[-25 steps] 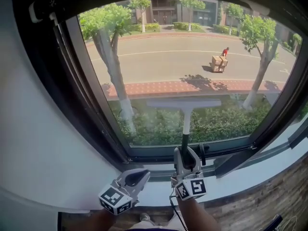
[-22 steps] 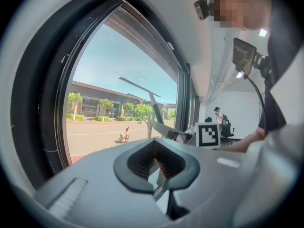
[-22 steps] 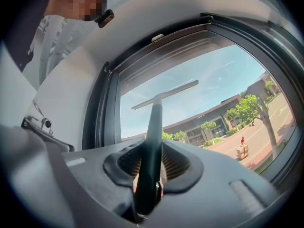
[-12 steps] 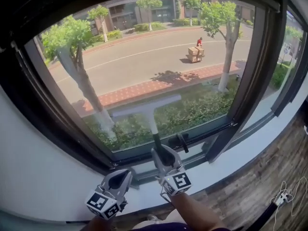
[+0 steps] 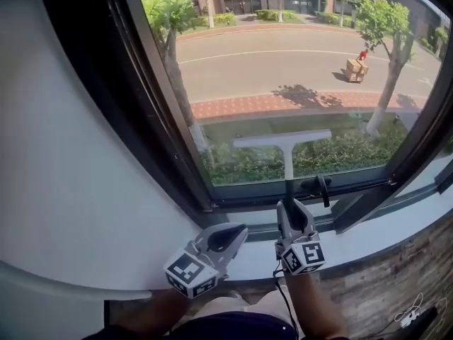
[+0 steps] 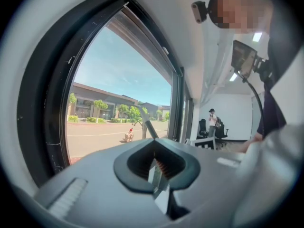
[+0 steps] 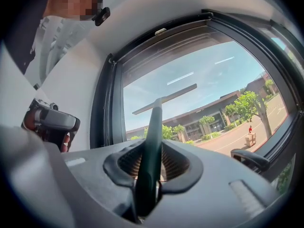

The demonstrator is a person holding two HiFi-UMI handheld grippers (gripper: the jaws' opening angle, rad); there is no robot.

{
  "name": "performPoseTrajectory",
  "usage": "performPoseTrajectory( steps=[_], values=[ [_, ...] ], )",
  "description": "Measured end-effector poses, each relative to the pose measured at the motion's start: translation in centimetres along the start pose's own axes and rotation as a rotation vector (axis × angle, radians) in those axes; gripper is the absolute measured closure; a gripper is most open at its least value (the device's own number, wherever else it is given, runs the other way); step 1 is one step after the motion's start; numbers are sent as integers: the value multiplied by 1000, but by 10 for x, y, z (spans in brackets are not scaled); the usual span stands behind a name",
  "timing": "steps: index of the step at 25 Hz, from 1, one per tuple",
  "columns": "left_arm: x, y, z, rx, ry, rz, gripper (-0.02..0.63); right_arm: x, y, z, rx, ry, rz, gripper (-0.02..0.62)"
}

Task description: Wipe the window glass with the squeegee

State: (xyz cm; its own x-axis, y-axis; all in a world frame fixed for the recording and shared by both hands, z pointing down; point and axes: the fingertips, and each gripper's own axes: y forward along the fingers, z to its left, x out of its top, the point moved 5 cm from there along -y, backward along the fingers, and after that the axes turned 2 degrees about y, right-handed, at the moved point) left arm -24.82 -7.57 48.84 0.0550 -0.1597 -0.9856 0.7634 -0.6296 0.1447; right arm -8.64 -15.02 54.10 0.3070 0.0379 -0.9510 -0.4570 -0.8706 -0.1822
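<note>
The right gripper (image 5: 291, 214) is clamping its jaws around the dark handle of the squeegee (image 5: 283, 146) and is pointing it up at the window glass (image 5: 283, 62). In the right gripper view the handle (image 7: 153, 127) is running straight up out of the closed jaws of that gripper (image 7: 149, 167), looking dark green and smooth. It is narrowing toward a pale neck. The squeegee is forming a T: a long, straight, light-coloured blade is sitting across the top of the neck, with its right end tilting a little higher than its left.

In the head view the blade is lying over the lower part of the pane, above the bottom rail of the black window frame (image 5: 163, 119) and just above the black window latch (image 5: 318, 186). It is probably touching the glass, though neither view is showing the contact clearly.

The left gripper (image 5: 230, 234) is hovering low beside the right one, in front of the white sill (image 5: 368, 239), apart from the squeegee. Its own view is showing its jaws (image 6: 156, 167) closed together with nothing between them.

Through the glass, a road, trees and a hedge are showing, and a person in red is standing by a stack of boxes (image 5: 354, 68) on the road.
</note>
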Motion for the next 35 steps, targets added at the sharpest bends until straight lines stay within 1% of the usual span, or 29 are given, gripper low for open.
performPoseTrajectory(
  steps=[4,10,16,20,26,28,32,35],
  values=[
    [-10,-6,1,3,-17,8,603,-20,-5,-6,-16,32,38,500],
    [-15,-18,6,46,-36,0,604,-60,-16,-12,-18,107,94,499],
    [-38,-16,5,40,-48,62,603,-94,-20,-14,-36,163,138,500],
    [-38,-23,8,64,-51,107,604,-112,-23,-16,-53,188,178,500],
    [-44,-25,11,69,-54,131,604,-148,-33,-23,-90,253,255,500],
    [-47,-29,12,71,-70,143,604,-158,-36,-21,-107,279,290,500],
    [-45,-37,16,37,-93,123,604,-160,-38,-15,-145,321,321,500],
    [-33,-36,13,7,-113,101,604,-146,-42,-12,-165,334,345,501]
  ],
)
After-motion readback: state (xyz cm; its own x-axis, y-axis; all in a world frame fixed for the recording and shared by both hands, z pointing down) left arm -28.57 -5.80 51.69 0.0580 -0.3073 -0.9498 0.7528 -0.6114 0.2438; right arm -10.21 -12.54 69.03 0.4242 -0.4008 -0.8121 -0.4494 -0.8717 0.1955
